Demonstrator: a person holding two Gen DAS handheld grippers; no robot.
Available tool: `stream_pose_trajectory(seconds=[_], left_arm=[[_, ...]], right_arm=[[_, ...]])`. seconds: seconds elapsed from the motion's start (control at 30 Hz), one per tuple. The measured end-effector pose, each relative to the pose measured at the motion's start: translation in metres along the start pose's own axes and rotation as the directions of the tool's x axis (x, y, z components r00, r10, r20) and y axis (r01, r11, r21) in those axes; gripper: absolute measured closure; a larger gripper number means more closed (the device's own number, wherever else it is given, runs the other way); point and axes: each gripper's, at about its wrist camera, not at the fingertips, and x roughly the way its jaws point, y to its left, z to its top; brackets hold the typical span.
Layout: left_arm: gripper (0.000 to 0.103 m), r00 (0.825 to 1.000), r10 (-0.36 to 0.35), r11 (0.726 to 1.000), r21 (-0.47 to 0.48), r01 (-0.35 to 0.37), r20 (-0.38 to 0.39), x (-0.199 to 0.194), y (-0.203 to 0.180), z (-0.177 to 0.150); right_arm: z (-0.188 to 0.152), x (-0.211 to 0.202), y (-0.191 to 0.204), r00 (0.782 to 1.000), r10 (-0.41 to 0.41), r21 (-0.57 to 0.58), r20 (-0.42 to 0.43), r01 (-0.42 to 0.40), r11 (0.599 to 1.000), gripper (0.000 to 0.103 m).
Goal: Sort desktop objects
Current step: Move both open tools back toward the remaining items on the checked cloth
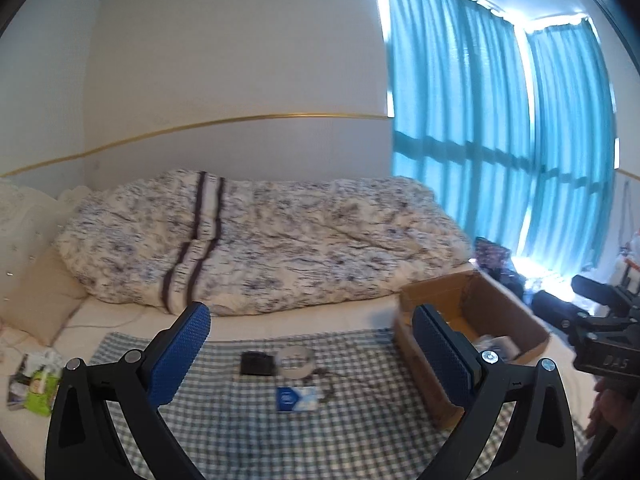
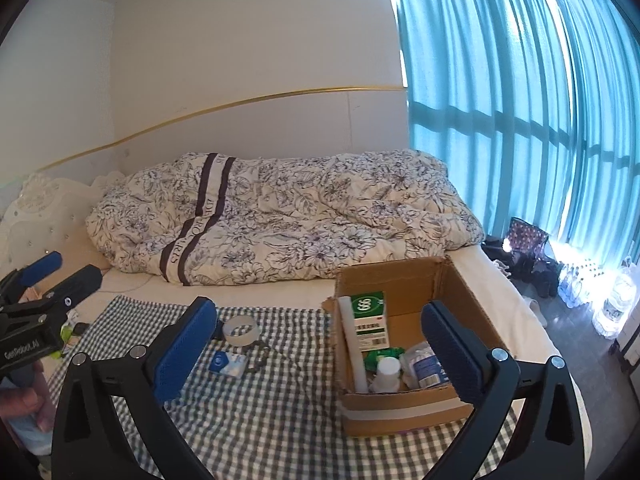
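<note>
I am holding both my left claw (image 1: 312, 354) and right claw (image 2: 320, 346) spread and empty above the checked cloth (image 2: 256, 408), beside the cardboard box (image 2: 404, 404).

A white wall (image 2: 240, 40) with a thin gold line (image 2: 240, 102) stands behind a bed (image 2: 492, 276). A flowery blanket (image 2: 300, 220) lies bunched on the bed. Blue curtains (image 2: 520, 120) cover a big window, and bright light shines through. The floor (image 2: 580, 340) by the window is dark.
</note>
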Motion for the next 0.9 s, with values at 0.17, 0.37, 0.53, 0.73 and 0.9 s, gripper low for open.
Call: stream_pose_trajectory(seconds=[0.17, 0.37, 0.53, 0.73, 0.9], left_arm=[[0.0, 0.998, 0.053, 0.999, -0.01, -0.053, -0.014, 0.0, 0.025, -0.003], [0.0, 0.994, 0.108, 0.994, 0.006, -0.108, -0.023, 0.005, 0.039, -0.013], [0.0, 0.992, 0.127, 0.992, 0.015, -0.126, -0.019, 0.01, 0.047, -0.025], [0.0, 0.988, 0.146, 0.989, -0.002, -0.146, -0.047, 0.025, 0.055, -0.037], [0.0, 0.987, 0.128, 0.991, -0.032, -0.132, -0.092, 0.045, 0.064, -0.051]], right_arm=[[0.001, 0.001, 0.024, 1.0, 0.005, -0.059, 0.007, -0.004, 0.998, 0.0], [-0.004, 0.009, 0.043, 0.999, 0.042, -0.102, -0.015, -0.043, 0.994, 0.0], [-0.009, 0.017, 0.051, 0.999, 0.044, -0.133, -0.023, -0.047, 0.99, 0.0], [-0.013, 0.03, 0.059, 0.997, 0.058, -0.149, -0.055, -0.066, 0.987, 0.0], [-0.017, 0.041, 0.061, 0.994, 0.09, -0.133, -0.067, -0.098, 0.986, 0.0]])
